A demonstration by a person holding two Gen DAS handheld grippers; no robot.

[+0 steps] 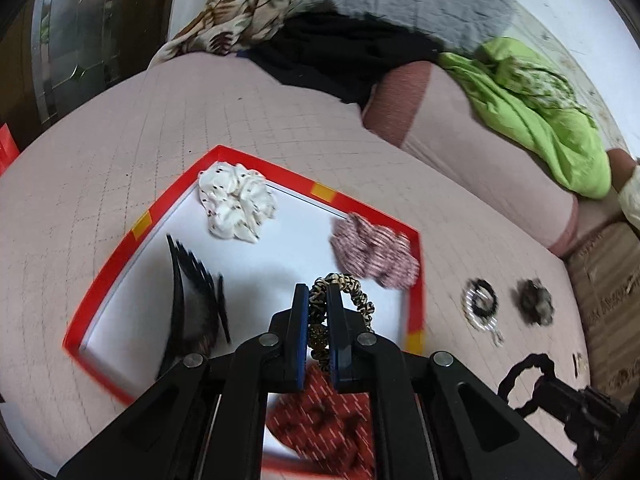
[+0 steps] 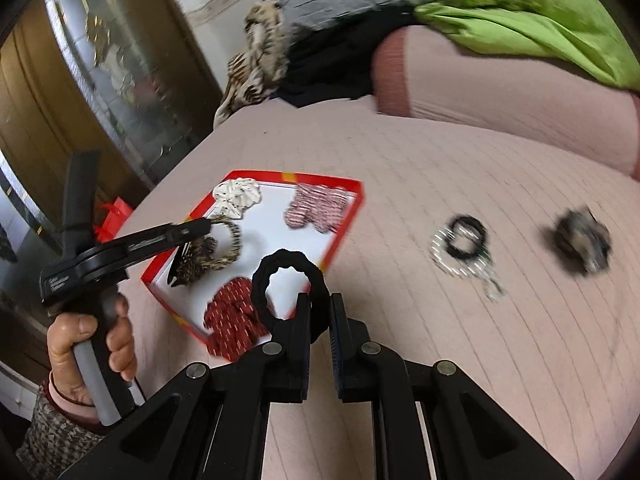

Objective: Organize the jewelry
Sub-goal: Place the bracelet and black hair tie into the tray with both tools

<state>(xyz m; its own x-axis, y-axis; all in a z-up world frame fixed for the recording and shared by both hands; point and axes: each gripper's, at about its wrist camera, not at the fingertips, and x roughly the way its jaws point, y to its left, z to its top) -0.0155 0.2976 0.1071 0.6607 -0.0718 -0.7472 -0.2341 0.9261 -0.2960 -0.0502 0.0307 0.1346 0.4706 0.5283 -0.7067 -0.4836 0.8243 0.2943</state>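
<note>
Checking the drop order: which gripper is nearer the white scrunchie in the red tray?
Left. The left gripper, holding a leopard-print scrunchie, is over the tray just short of the white scrunchie. The right gripper, with a black scrunchie, hangs at the tray's near edge.

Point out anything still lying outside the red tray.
Two pieces sit loose on the pink bedspread, right of the red tray: a black-and-white hair tie bundle and a dark scrunchie. Everything else is in the tray or gripped.

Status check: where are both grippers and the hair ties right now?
Left gripper shut on leopard scrunchie. Right gripper shut on black scrunchie. Both over red tray. Nothing blocking.
</note>
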